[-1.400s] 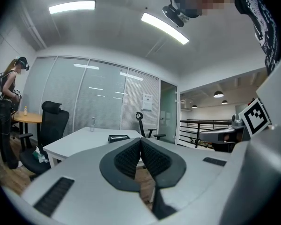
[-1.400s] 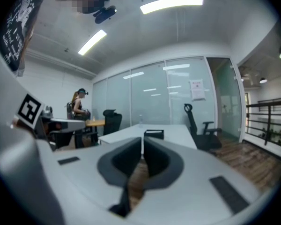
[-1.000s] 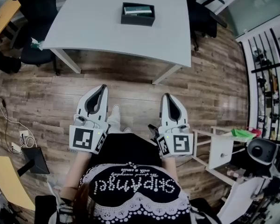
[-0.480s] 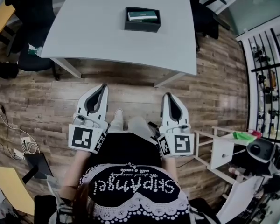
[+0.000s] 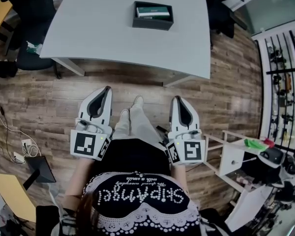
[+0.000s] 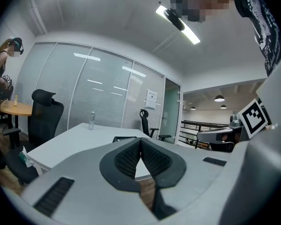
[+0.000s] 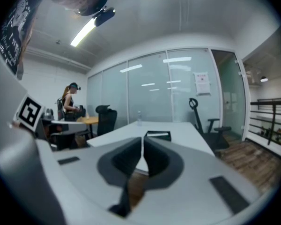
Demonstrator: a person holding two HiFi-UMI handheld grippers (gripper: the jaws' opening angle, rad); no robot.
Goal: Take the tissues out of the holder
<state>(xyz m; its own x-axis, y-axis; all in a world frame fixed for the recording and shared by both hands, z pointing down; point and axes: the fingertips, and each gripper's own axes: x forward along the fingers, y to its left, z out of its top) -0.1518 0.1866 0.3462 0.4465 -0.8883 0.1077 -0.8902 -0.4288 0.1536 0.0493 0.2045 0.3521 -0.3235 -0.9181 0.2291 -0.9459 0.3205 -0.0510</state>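
Note:
A black tissue holder (image 5: 153, 15) with a green and white tissue pack inside sits on the white table (image 5: 98, 28), far ahead of me. It also shows past the jaws as a black holder (image 7: 158, 135) in the right gripper view. My left gripper (image 5: 106, 90) is held over the wooden floor, short of the table, its jaws shut with nothing between them. My right gripper (image 5: 177, 99) hangs beside it at the same height, jaws also shut and empty. In the left gripper view the left gripper (image 6: 140, 140) points at the table.
Black office chairs (image 5: 32, 14) stand at the table's left and a black chair (image 5: 221, 9) at its far right. A white stool-like frame (image 5: 231, 156) and equipment racks (image 5: 285, 97) are at my right. Cables (image 5: 19, 146) lie on the floor at left. A person (image 7: 68, 104) stands at a distant desk.
The table and holder have shifted a little in the head view as I step forward; one leg now swings ahead between the grippers. Both grippers stay shut.

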